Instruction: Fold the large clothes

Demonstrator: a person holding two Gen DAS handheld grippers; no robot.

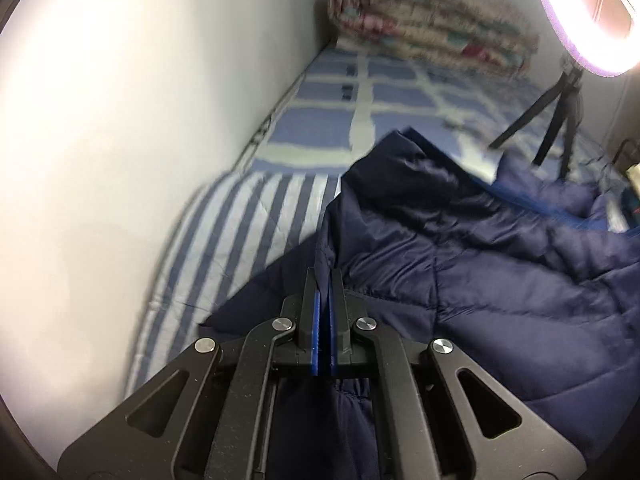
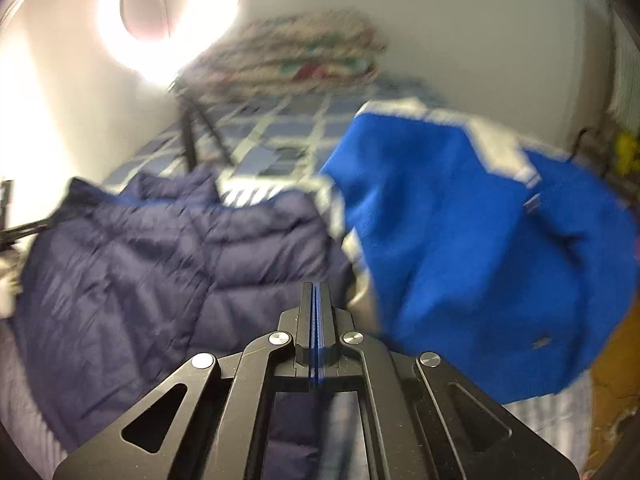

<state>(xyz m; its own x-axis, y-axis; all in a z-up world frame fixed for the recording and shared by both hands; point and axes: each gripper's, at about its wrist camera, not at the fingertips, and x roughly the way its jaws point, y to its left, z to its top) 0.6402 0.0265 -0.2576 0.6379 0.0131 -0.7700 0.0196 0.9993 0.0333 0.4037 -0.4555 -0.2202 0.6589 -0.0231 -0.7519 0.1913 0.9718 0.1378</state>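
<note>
On the bed (image 1: 332, 136), a navy puffer jacket (image 1: 460, 272) lies crumpled across the striped and checked sheet, one edge raised toward the left gripper (image 1: 324, 276). That gripper's fingers (image 1: 308, 300) are clenched on a fold of the jacket's edge, dark fabric pinched between the blue pads. To its left the striped sheet runs bare up to the white wall (image 1: 140, 100); ahead, checked sheet lies open as far as a rolled floral quilt (image 1: 432, 28) at the far end. A small black tripod (image 1: 552, 128) under a ring light (image 1: 580, 32) stands just beyond the jacket's far edge. The right gripper (image 2: 316, 292) has its fingers pressed together; whether any cloth sits between them cannot be told. A blue and white jacket (image 2: 460, 240) is bunched just to its right, overlapping the puffer's edge.
</note>
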